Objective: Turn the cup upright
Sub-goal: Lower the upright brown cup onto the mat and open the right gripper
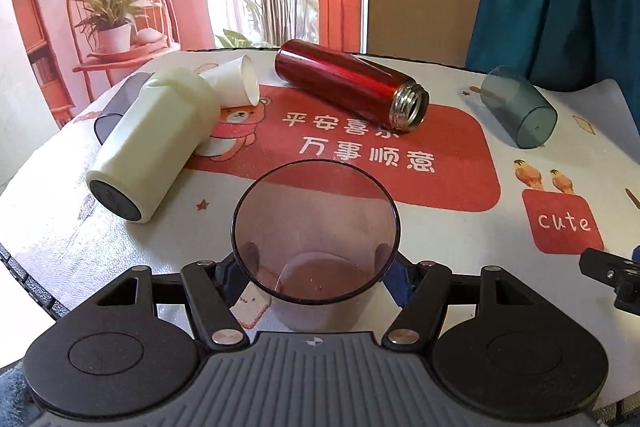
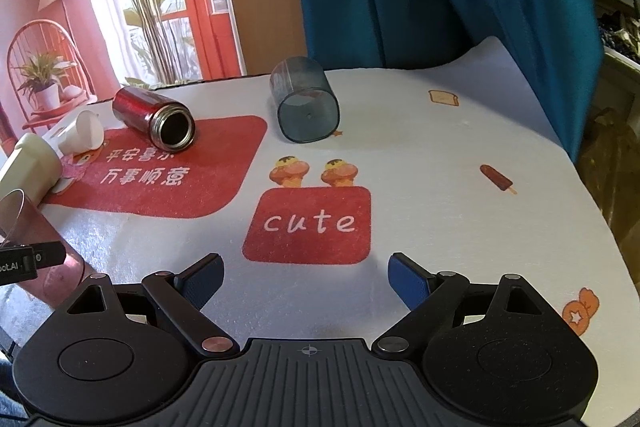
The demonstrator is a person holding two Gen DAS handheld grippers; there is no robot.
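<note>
My left tongs pinch the purple cup, mouth up, near the desk's front edge. My right tongs are spread, holding nothing

Tinted cup held upright

A translucent, rose-brown tinted cup is seen standing upright, its round open mouth turned up and its base resting on the printed cloth. It is clasped low on its wall, from both sides, and is placed near the front edge. Nothing is seen inside it.
</note>
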